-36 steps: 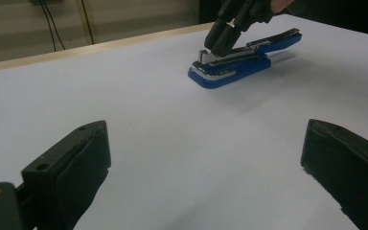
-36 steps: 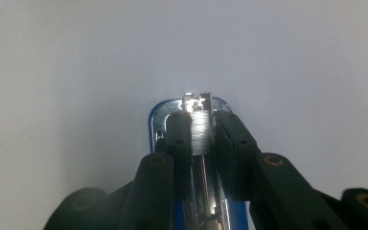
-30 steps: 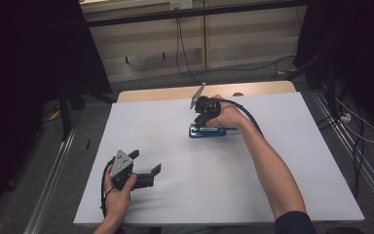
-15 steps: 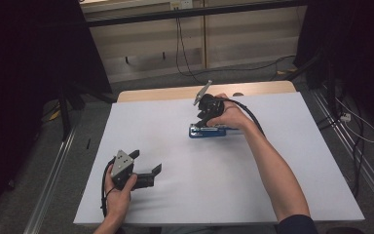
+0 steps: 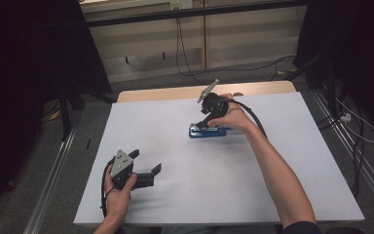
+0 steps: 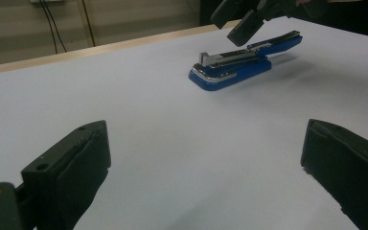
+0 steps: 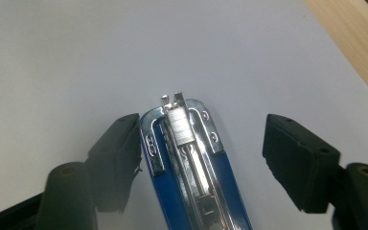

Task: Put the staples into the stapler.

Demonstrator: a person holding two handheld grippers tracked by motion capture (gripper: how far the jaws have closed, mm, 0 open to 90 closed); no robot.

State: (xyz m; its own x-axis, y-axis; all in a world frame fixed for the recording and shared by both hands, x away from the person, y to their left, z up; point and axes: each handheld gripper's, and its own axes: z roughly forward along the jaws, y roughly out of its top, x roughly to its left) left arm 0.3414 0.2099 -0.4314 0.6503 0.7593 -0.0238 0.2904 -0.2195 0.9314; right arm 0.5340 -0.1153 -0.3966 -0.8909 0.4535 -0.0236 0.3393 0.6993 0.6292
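Observation:
A blue stapler (image 5: 207,131) with a silver top lies flat on the white table, right of centre. My right gripper (image 5: 205,123) points down over its front end. Its jaws have just been opening. In the right gripper view the stapler (image 7: 191,182) lies between the jaws of the right gripper (image 7: 201,129): the left pad sits close by its edge and the right pad stands well apart. My left gripper (image 5: 147,160) rests open near the table's front left with nothing in it. The left gripper view looks between that gripper's jaws (image 6: 201,143) towards the stapler (image 6: 235,67) and the right gripper (image 6: 244,24).
A white sheet (image 5: 272,161) covers the table, with a wooden strip (image 5: 253,87) showing along its far edge. Metal rails run along both sides on the floor. Cables lie on the floor behind the table and at its right.
The right gripper has lifted and tilted slightly over the stapler, which stays where it lay. The left hand and its gripper have kept still.

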